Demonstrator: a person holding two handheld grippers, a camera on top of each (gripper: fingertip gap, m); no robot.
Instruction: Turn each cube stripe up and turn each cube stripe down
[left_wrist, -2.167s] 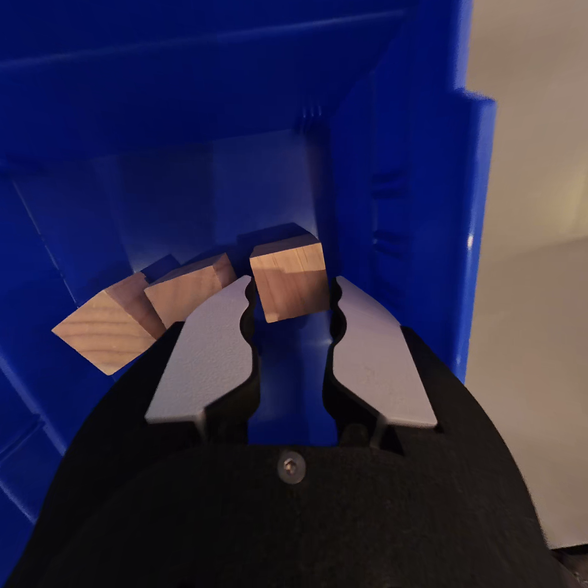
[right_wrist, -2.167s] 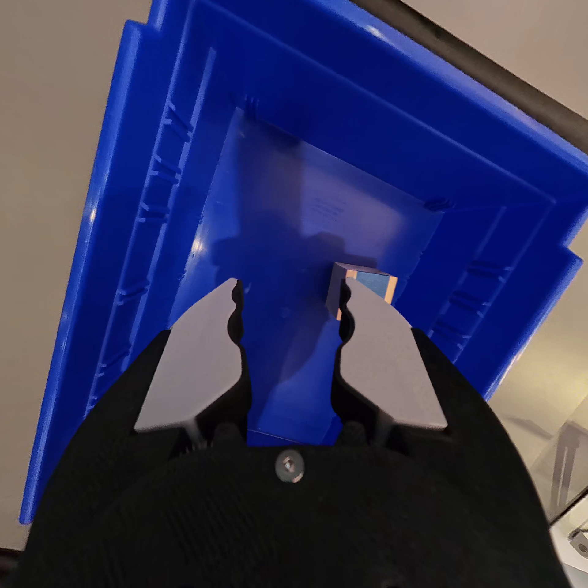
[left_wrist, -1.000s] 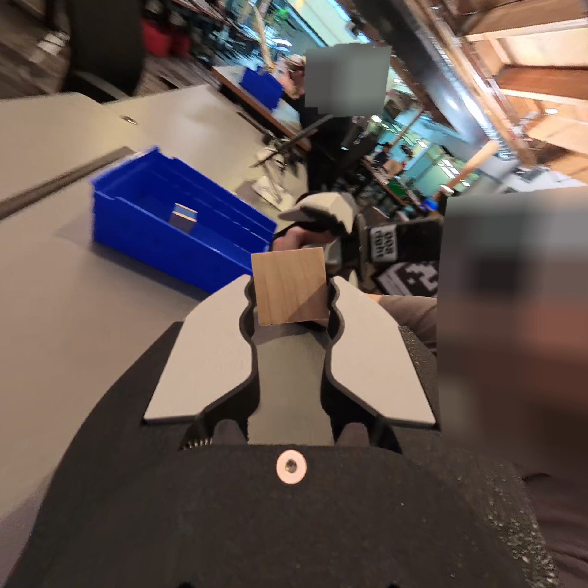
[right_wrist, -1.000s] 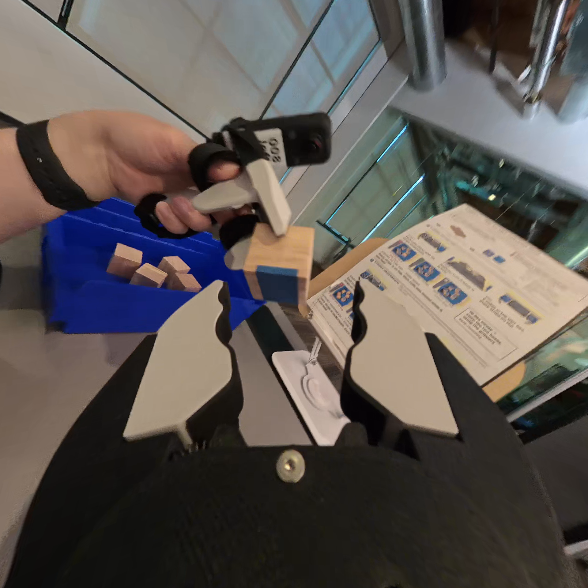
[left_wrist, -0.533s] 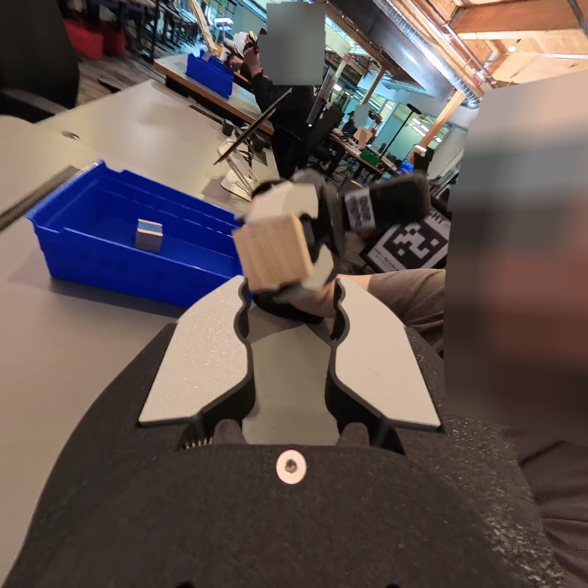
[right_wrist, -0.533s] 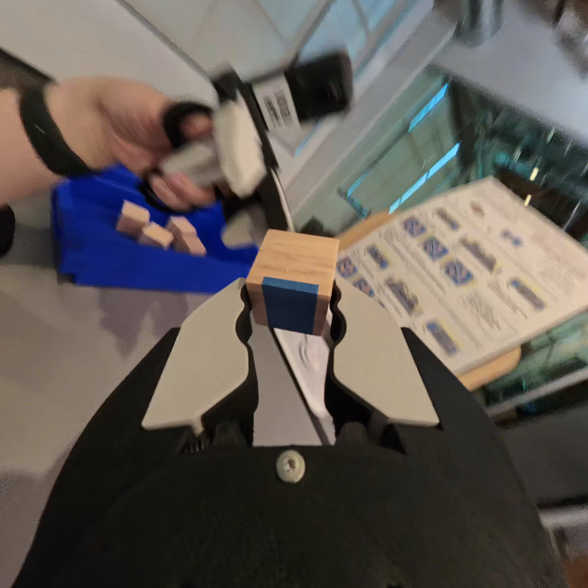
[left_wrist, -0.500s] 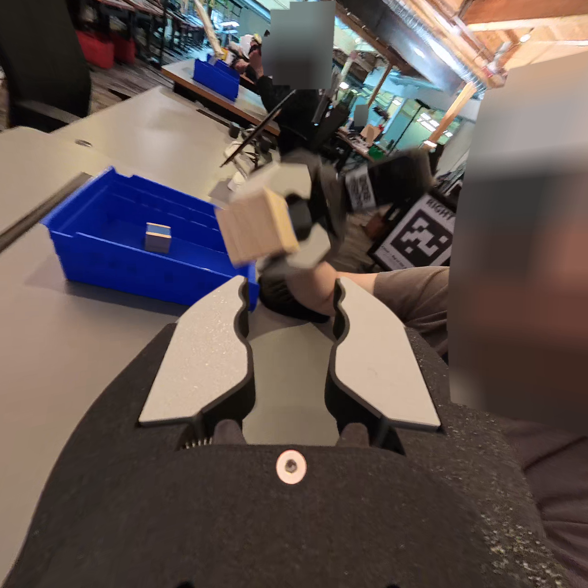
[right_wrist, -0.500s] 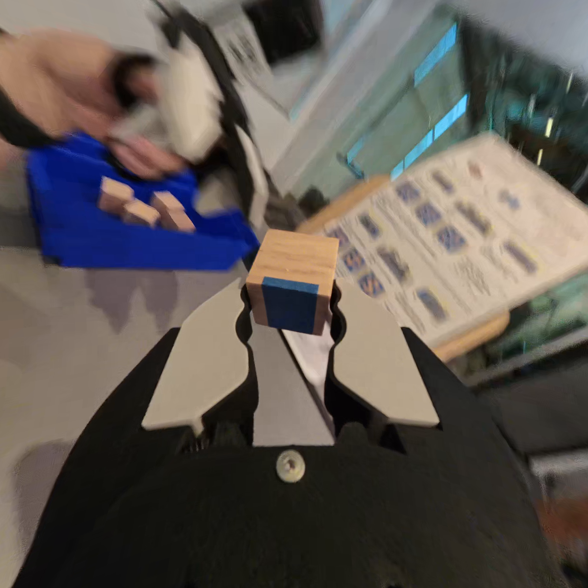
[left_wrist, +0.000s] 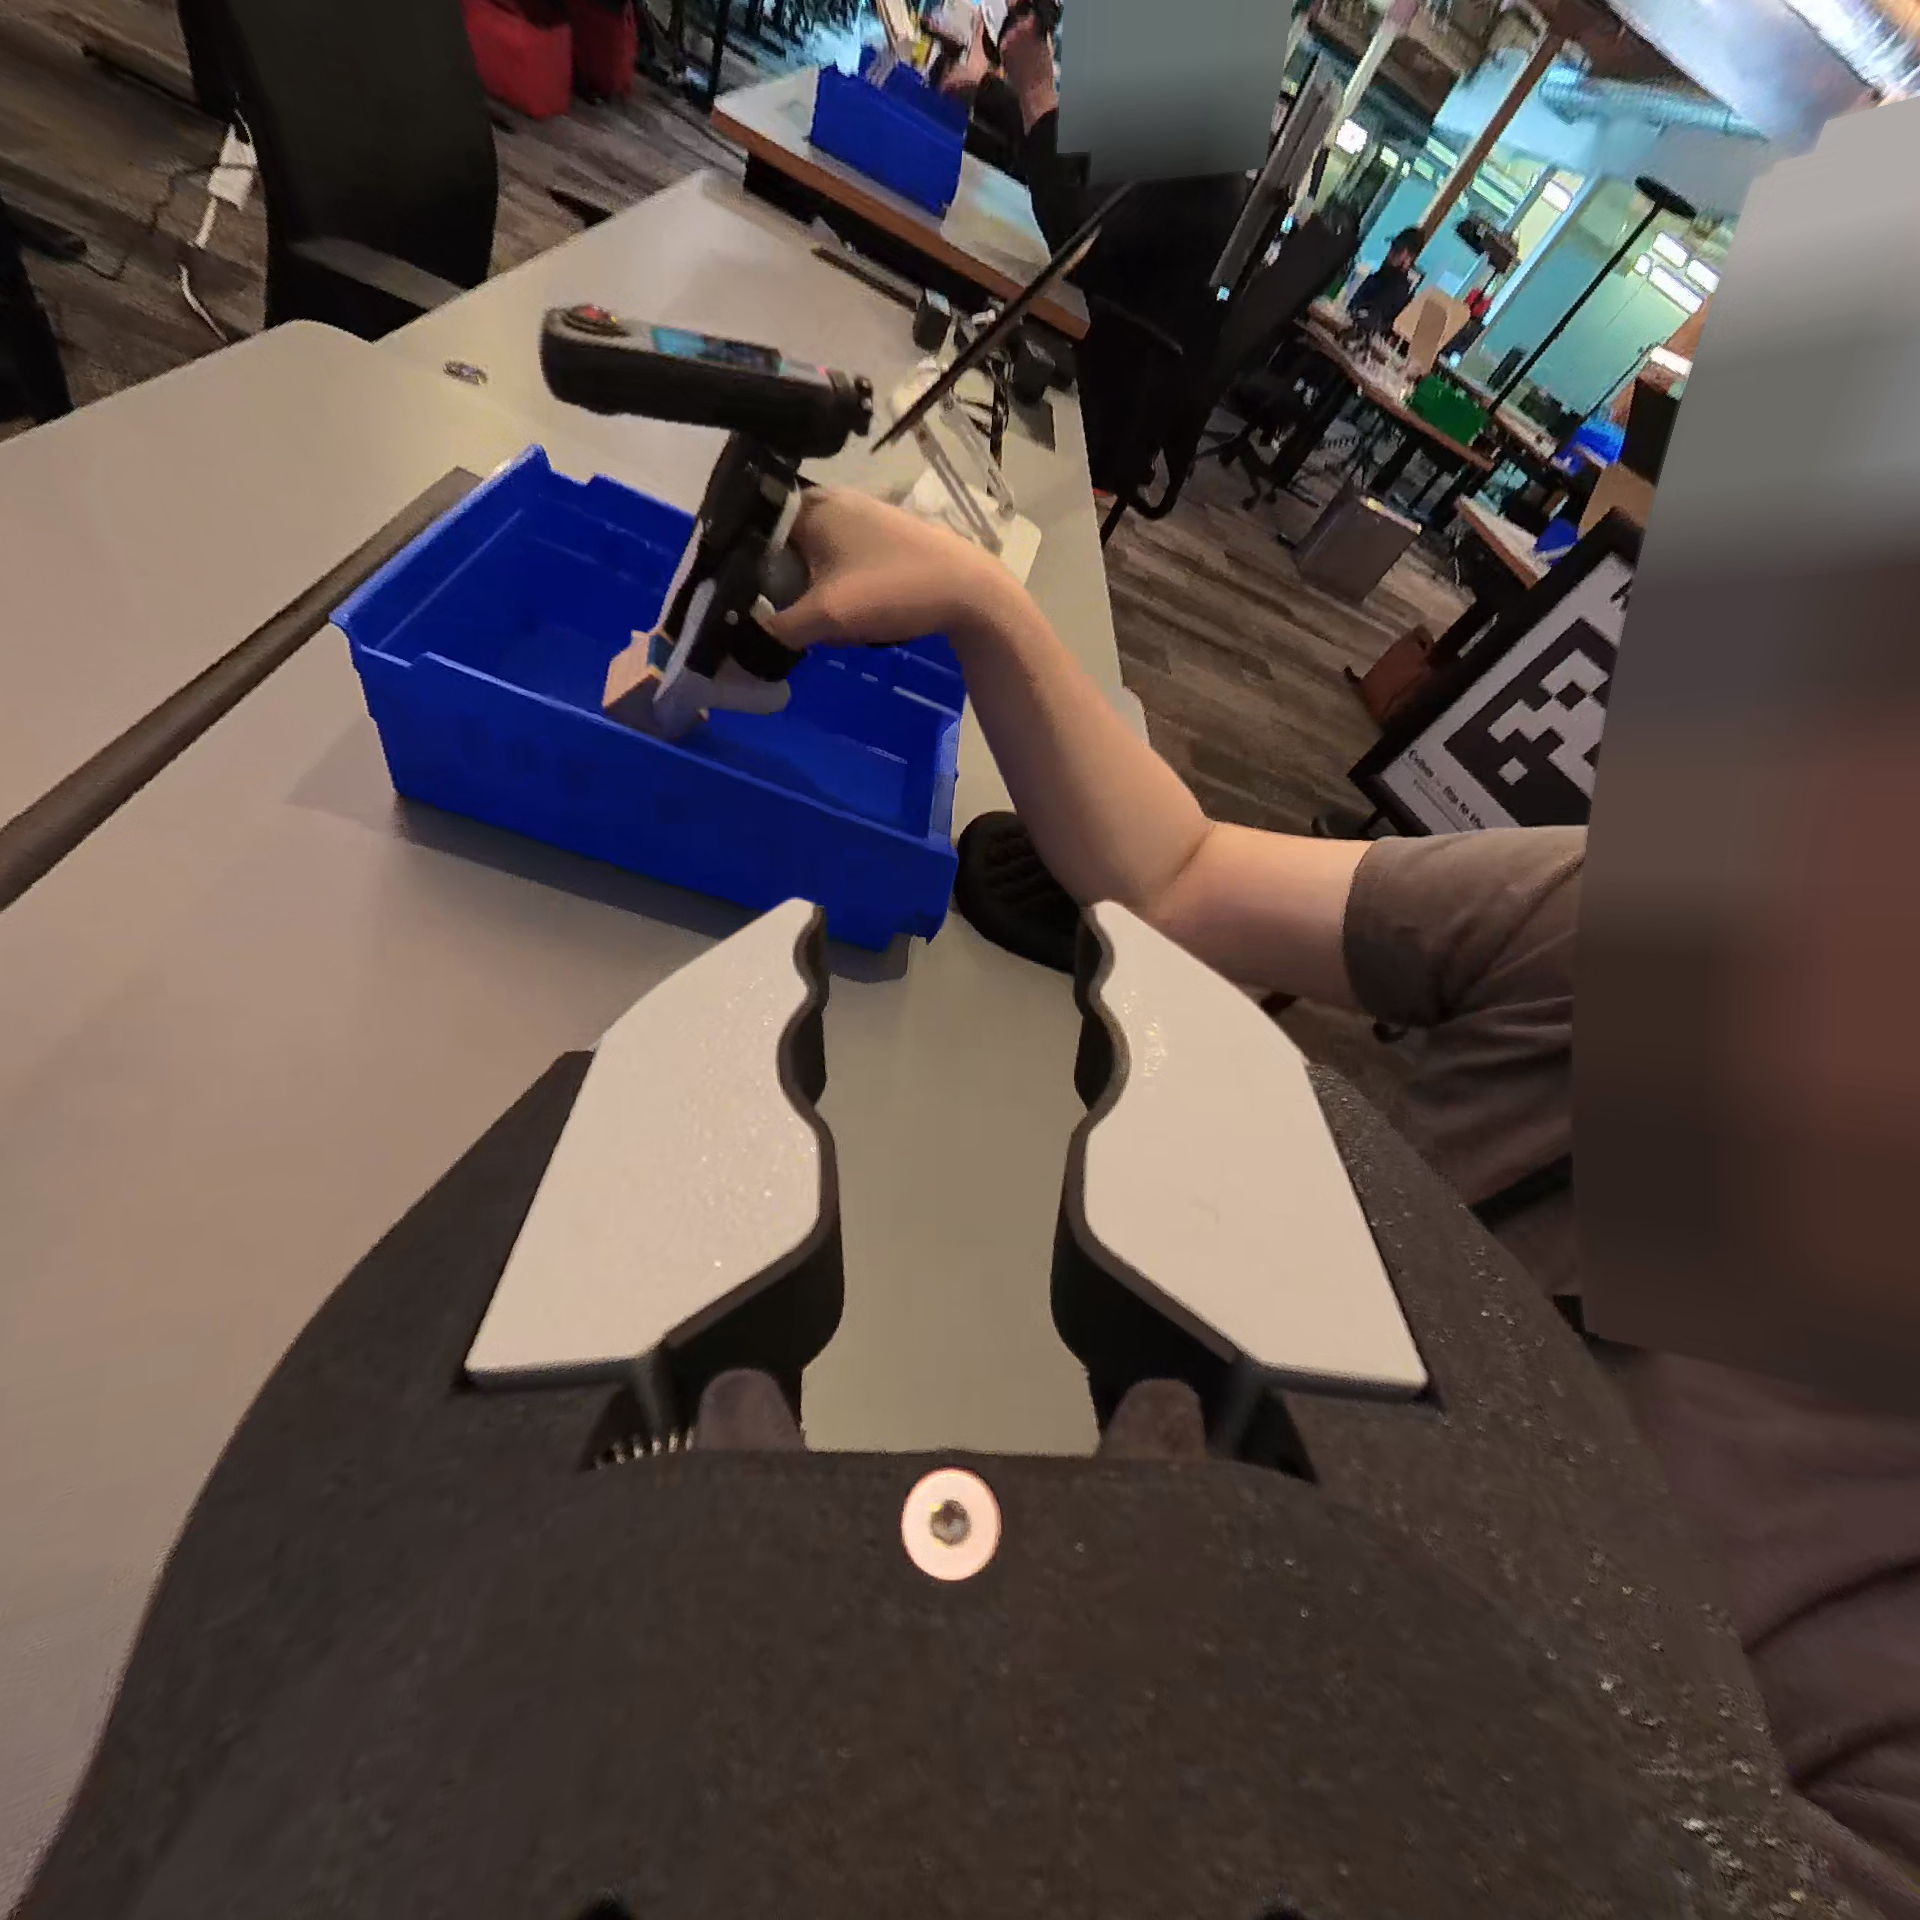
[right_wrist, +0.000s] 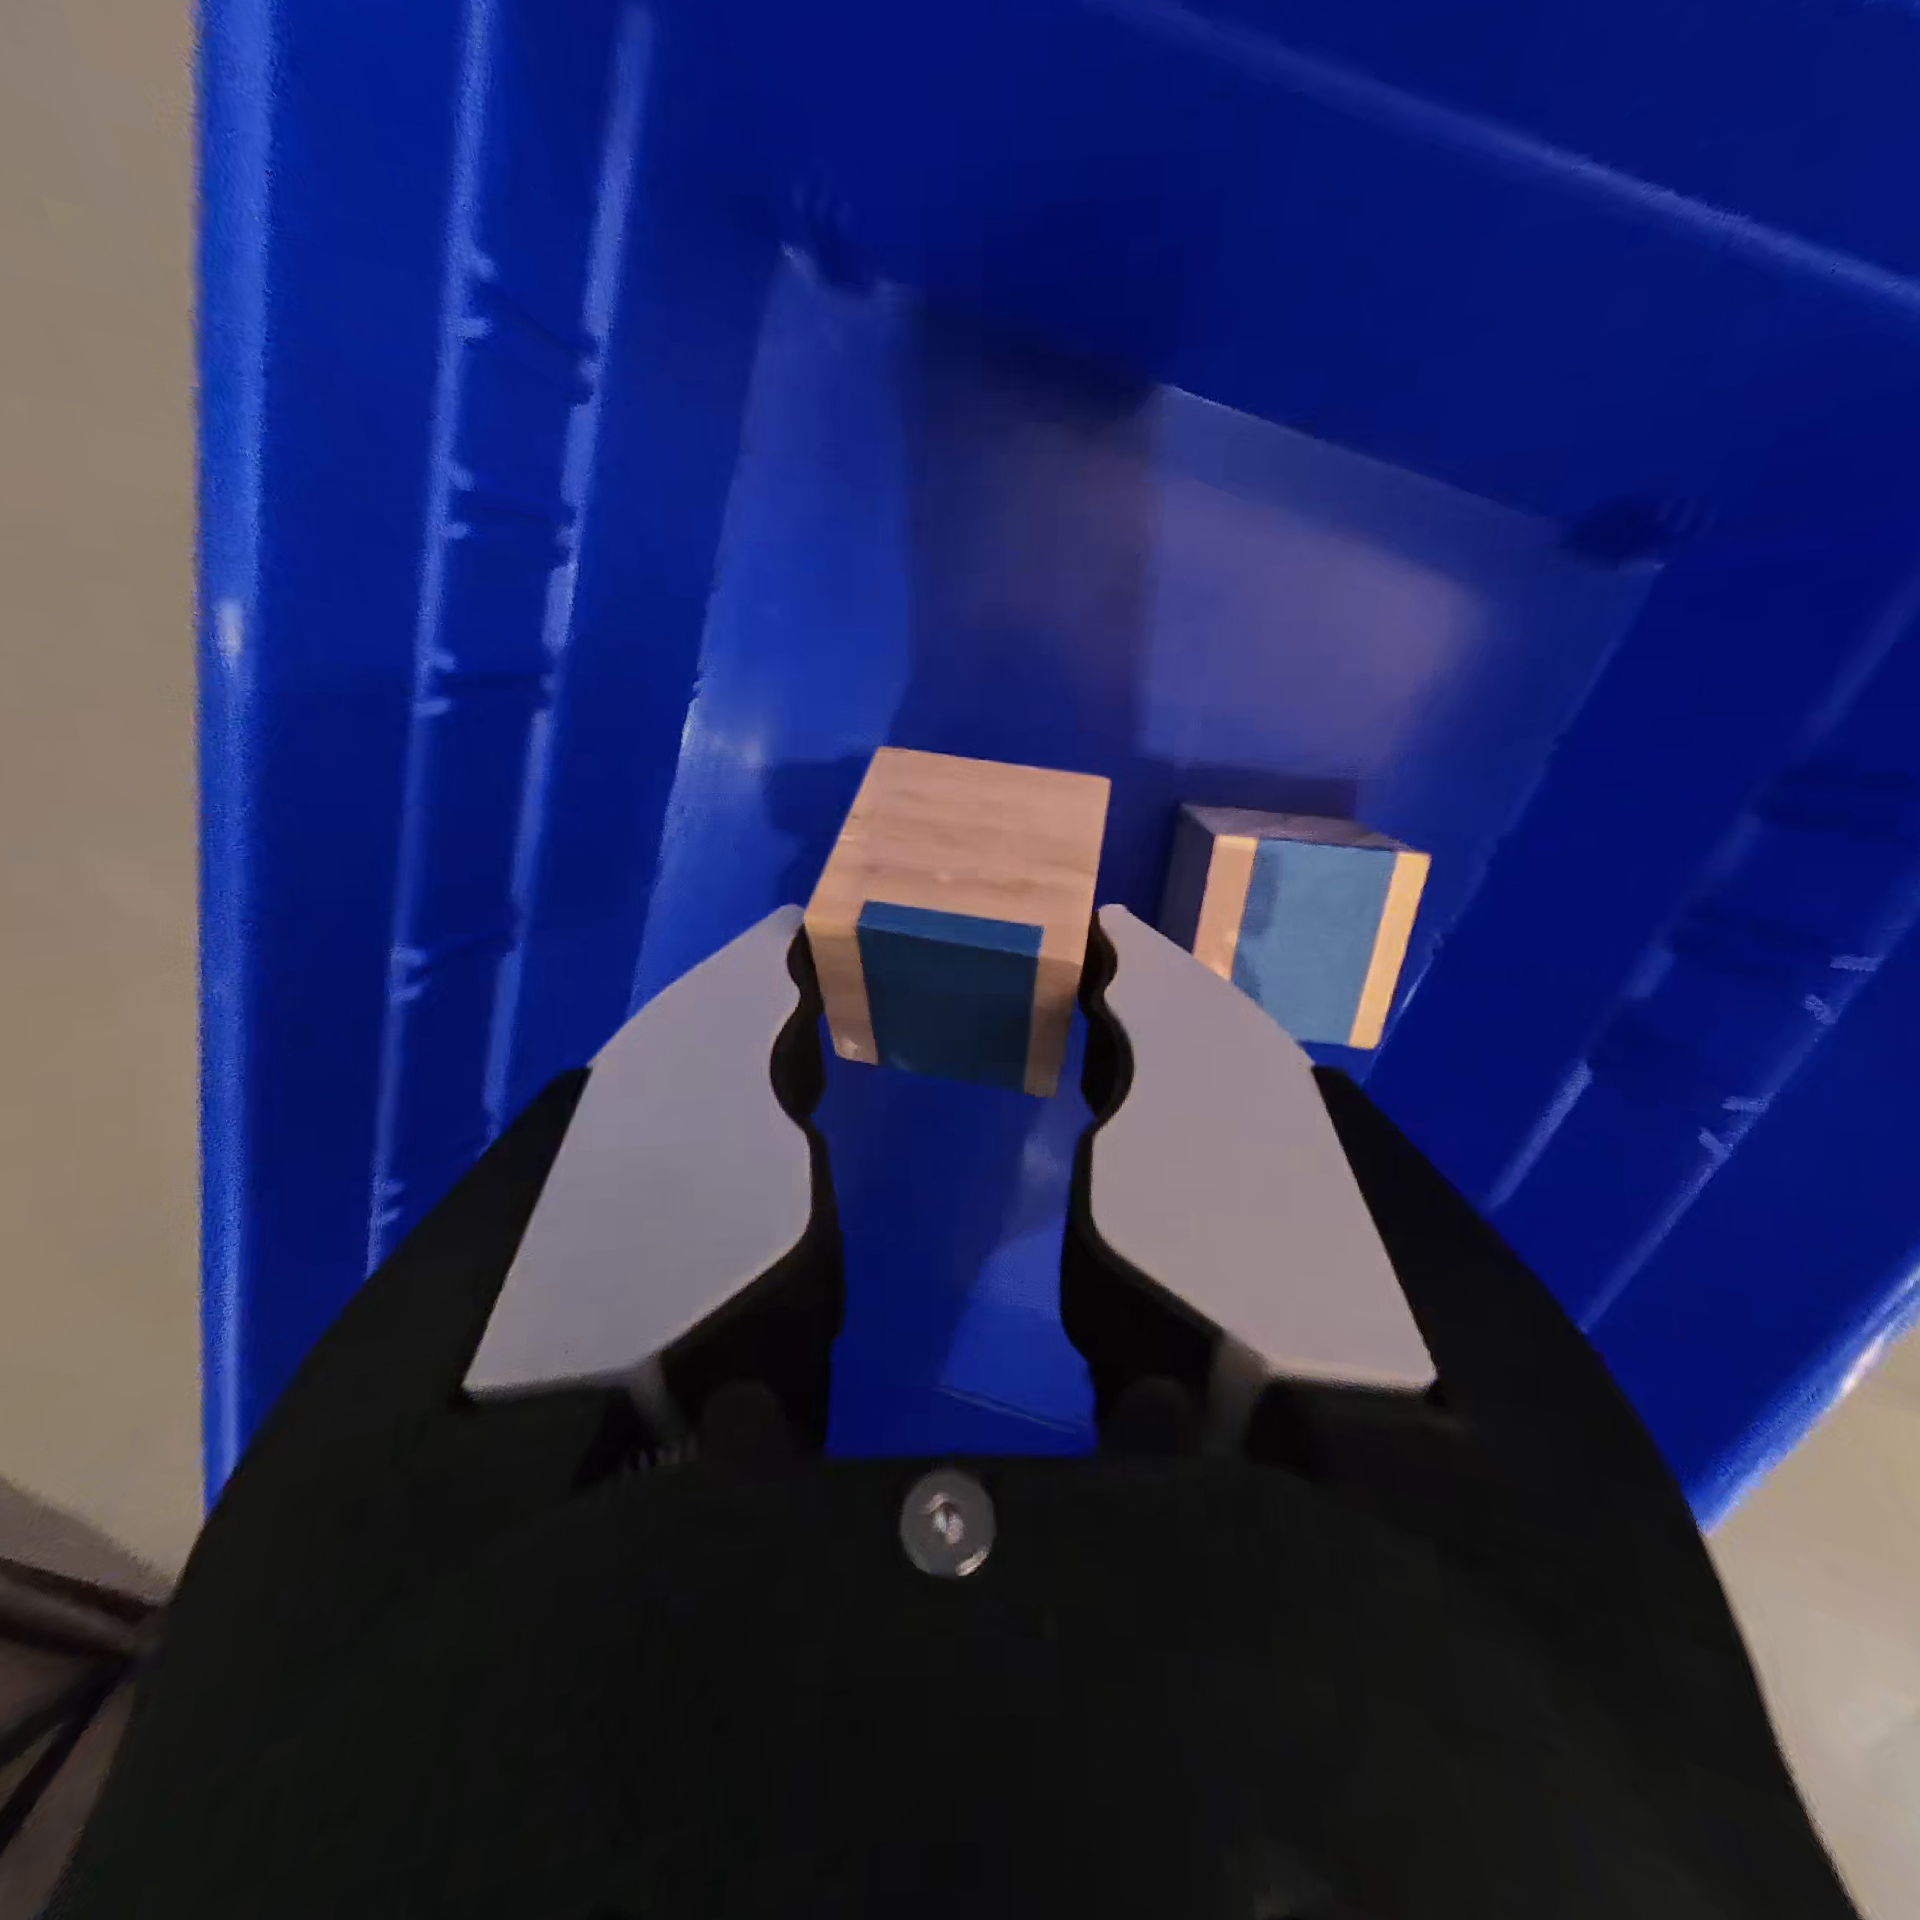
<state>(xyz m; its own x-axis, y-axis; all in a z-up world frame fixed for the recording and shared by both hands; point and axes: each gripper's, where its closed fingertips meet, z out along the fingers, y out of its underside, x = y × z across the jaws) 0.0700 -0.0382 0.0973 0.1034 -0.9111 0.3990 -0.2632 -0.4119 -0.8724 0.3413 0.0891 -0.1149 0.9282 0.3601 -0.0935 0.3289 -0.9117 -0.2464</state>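
Observation:
My right gripper (right_wrist: 948, 961) is shut on a wooden cube (right_wrist: 961, 914) with a blue stripe facing the camera, held inside a blue bin (right_wrist: 540, 520). A second cube (right_wrist: 1304, 935) lies on the bin floor just to the right, blue stripe towards the camera. In the left wrist view my left gripper (left_wrist: 948, 961) is open and empty above the grey table (left_wrist: 260, 1039). The right gripper (left_wrist: 686, 665) shows there too, held by a hand, lowering the cube (left_wrist: 636, 681) into the blue bin (left_wrist: 644, 800).
A person's arm (left_wrist: 1091, 748) reaches across the table to the bin. A black pad (left_wrist: 1008, 883) lies by the bin's near corner. A dark seam (left_wrist: 208, 686) runs along the table. Another blue bin (left_wrist: 883, 135) sits on a far desk.
The left gripper passed its cube to the right gripper and now stands open and empty. The right gripper carried the cube from mid-air down into the blue bin beside the other cube.

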